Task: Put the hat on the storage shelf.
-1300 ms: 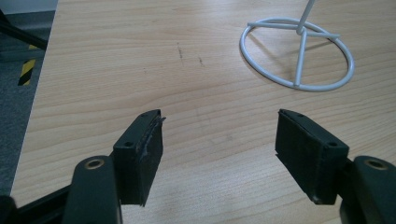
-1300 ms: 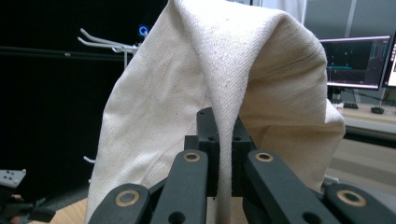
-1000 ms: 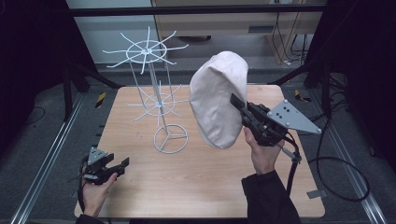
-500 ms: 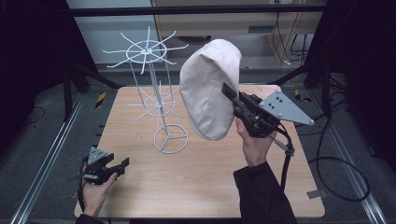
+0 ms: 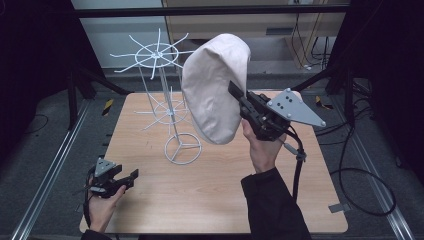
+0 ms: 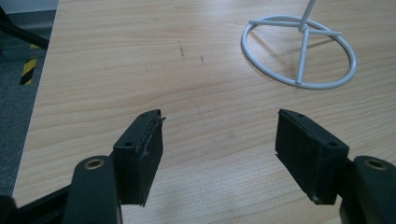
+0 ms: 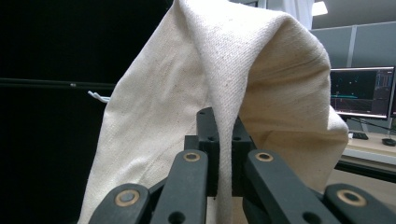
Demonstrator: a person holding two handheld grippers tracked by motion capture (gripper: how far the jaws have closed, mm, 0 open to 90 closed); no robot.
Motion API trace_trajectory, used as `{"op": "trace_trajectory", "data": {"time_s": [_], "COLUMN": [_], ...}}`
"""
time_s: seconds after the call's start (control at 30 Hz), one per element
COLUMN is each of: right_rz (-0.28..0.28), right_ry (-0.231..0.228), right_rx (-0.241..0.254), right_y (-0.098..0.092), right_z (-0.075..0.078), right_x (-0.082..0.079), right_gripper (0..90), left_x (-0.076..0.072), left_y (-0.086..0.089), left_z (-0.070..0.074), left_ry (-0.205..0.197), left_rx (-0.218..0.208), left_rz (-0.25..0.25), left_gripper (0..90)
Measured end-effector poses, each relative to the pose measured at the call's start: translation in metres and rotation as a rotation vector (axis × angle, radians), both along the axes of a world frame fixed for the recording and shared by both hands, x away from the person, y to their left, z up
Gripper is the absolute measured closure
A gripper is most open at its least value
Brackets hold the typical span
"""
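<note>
At the near left corner of the table (image 5: pixel 210 200), your left hand-held gripper (image 5: pixel 120 180) rested low with its jaws wide apart and nothing between them. Farther in, your right hand-held gripper (image 5: pixel 235 92) was closed on a fold of the cream cloth hat (image 5: pixel 215 90) and held it high. The white wire stand (image 5: pixel 165 95) stood just left of the hat. I think the right hand was clearly the nearer one to its upper prongs.

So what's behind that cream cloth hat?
Behind the cream cloth hat, the white wire rack shows at its left; the rack's right-side prongs are covered.
</note>
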State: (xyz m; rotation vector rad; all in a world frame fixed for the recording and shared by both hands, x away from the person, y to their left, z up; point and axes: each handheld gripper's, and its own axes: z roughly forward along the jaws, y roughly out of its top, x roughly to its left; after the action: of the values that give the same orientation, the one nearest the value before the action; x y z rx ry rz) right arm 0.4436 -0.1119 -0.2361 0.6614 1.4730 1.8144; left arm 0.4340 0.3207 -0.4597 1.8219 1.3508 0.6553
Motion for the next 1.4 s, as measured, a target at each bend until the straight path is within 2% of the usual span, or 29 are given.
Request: {"op": "trace_trajectory", "data": {"time_s": [0.3,0.4,0.53,0.7,0.8,0.97,1.23,1.4], "right_rz": [0.01,0.014,0.022,0.029,0.049,0.055,0.06,0.062], "right_ry": [-0.015,-0.011,0.004,0.034,0.054,0.06,0.08,0.109], "right_rx": [-0.009,-0.034,-0.069,-0.112,-0.088,-0.114,-0.105,-0.106], "right_y": [0.019,0.027,0.038,0.048,0.049,0.052,0.048,0.046], "right_z": [0.01,0.01,0.006,-0.008,-0.013,-0.017,-0.022,-0.029], "right_x": [0.008,0.011,0.015,0.019,0.021,0.021,0.022,0.024], "right_gripper": [88.8,88.7,88.7,88.6,88.6,88.2,87.8,87.2], "left_x": [0.001,0.0,0.0,0.0,0.0,0.0,0.001,0.0], "left_y": [0.0,0.0,0.001,0.001,0.001,0.0,0.0,-0.001], "left_z": [-0.001,-0.001,-0.001,-0.001,-0.001,-0.001,-0.001,-0.001], "left_ry": [0.003,0.003,0.003,0.003,0.003,0.003,0.007,0.006], "left_rx": [-0.001,-0.001,-0.003,-0.002,-0.003,-0.001,0.001,0.004], "left_rz": [-0.002,0.001,0.001,0.0,0.001,-0.001,-0.004,-0.006], "left_gripper": [32.3,32.2,32.2,32.2,32.1,32.1,32.1,32.0]}}
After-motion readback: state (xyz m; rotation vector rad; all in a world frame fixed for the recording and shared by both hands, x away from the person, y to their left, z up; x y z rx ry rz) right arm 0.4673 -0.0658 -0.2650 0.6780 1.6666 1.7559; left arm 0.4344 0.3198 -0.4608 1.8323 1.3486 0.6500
